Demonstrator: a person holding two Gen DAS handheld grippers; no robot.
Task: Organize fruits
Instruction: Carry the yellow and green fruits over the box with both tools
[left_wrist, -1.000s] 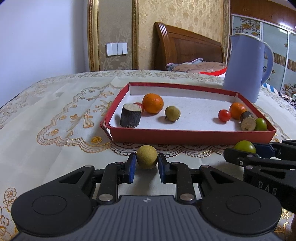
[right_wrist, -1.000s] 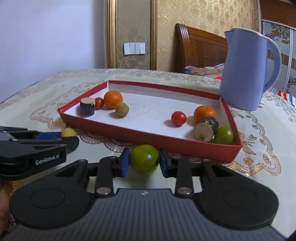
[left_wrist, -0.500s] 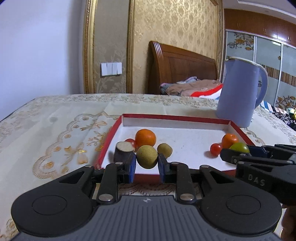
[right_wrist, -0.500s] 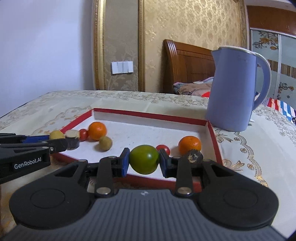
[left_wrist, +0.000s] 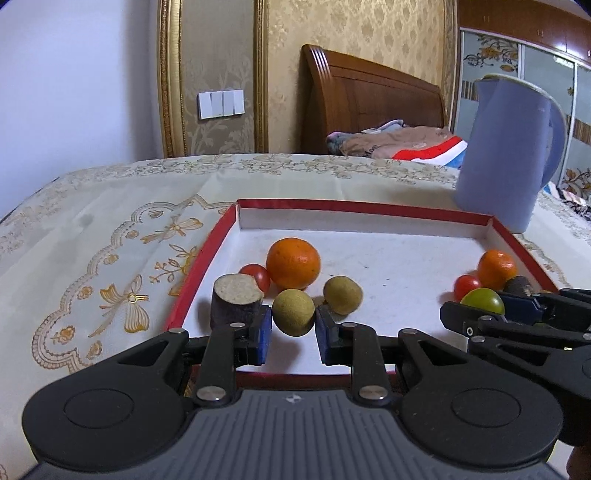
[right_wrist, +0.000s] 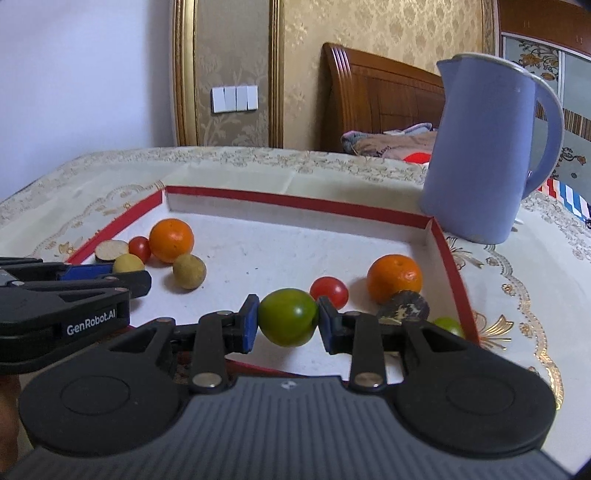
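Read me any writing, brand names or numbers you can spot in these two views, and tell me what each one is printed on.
"GenRobot.AI": white letters on the side of the left gripper, seen in the right wrist view.
A small white logo mark, no letters, on the right gripper's grey body.
The same mark shows on the left gripper's body in the left wrist view.
Nothing readable on the kettle, the tray or the wall switches.

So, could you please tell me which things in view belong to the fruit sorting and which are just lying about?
Part of the job:
- red tray
- yellow-brown fruit in the left claw
- green tomato in the right claw
- oranges, cherry tomatoes, the other yellow-brown fruit and cut stem pieces in the tray

Just lying about:
- blue jug
- embroidered tablecloth
- bed headboard
- wall switches
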